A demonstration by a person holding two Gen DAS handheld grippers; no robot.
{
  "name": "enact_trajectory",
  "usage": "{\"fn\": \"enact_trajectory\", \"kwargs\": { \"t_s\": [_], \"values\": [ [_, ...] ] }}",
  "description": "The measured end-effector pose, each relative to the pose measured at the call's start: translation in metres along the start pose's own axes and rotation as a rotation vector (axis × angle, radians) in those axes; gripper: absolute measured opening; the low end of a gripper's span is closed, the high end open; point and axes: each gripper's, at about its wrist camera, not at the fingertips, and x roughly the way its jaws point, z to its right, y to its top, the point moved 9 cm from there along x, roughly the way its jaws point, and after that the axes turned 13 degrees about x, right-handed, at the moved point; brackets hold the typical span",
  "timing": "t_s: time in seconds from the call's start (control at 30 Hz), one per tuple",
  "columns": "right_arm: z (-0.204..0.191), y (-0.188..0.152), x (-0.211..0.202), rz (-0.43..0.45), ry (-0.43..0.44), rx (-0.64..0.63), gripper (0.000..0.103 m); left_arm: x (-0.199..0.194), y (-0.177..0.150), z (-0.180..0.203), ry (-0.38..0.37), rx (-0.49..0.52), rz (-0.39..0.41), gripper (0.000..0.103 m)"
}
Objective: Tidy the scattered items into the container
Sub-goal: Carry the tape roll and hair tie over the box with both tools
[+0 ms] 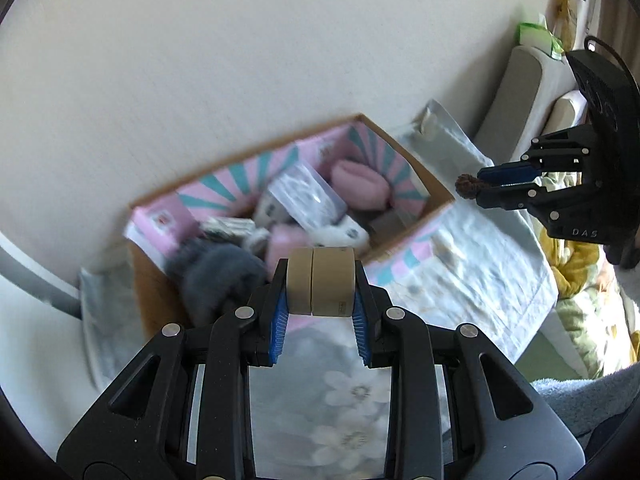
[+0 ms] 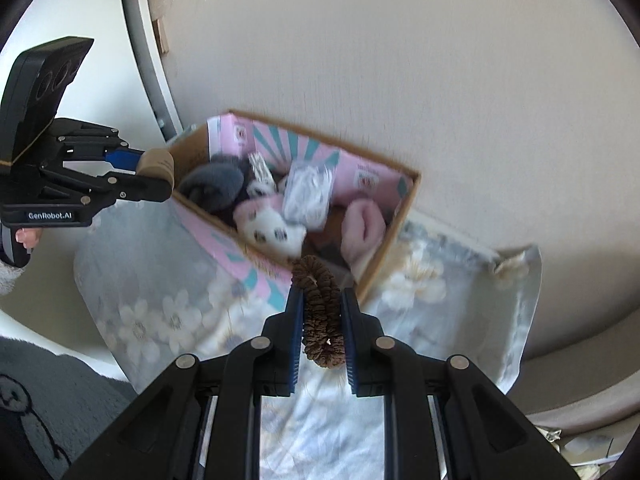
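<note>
1. Here, a roll of brown tape (image 1: pixel 321 281) is clamped between the blue pads of the left gripper (image 1: pixel 320 312); the fingers (image 1: pixel 279 316) are closed only as far as the width of the roll.
2. In the left wrist view, the roll is seen at 12 o'clock from the gripper, just over the near rim of the cardboard box (image 1: pixel 436 194).
3. A brown scrunchie (image 2: pixel 320 312) is pinched by the right gripper (image 2: pixel 321 320), whose fingers (image 2: pixel 352 336) are brought narrowly together on it.
4. In the right wrist view, the scrunchie is seen at 12 o'clock, near the front corner of the box.
5. The box is placed on a floral cloth (image 2: pixel 168 280), against a pale wall (image 1: pixel 200 60).
6. Inside the box, a grey sock (image 2: pixel 214 184), a pink sock (image 2: pixel 362 228), a white-and-pink patterned sock (image 2: pixel 272 228) and a clear packet (image 2: pixel 310 196) are found.
</note>
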Motion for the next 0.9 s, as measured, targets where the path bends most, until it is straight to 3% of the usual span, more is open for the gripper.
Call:
{"fn": "enact_trajectory", "kwargs": {
  "t_s": [0.23, 0.47, 0.7, 0.9],
  "values": [
    [-0.023, 0.044, 0.01, -0.027, 0.037, -0.018, 0.017, 0.003, 0.008, -0.032, -0.011, -0.005, -0.022, 0.025],
    [-0.04, 0.08, 0.037, -0.063, 0.073, 0.024, 0.017, 0.026, 0.008, -0.069, -0.032, -0.071, -0.07, 0.025],
    [-0.053, 0.083, 0.074, -0.189, 0.068, 0.044, 0.017, 0.051, 0.007, -0.089, -0.034, -0.086, -0.14, 0.025],
    [-0.055, 0.084, 0.087, -0.213, 0.045, 0.026, 0.017, 0.061, 0.008, -0.093, -0.04, -0.06, -0.165, 0.025]
  ]
}}
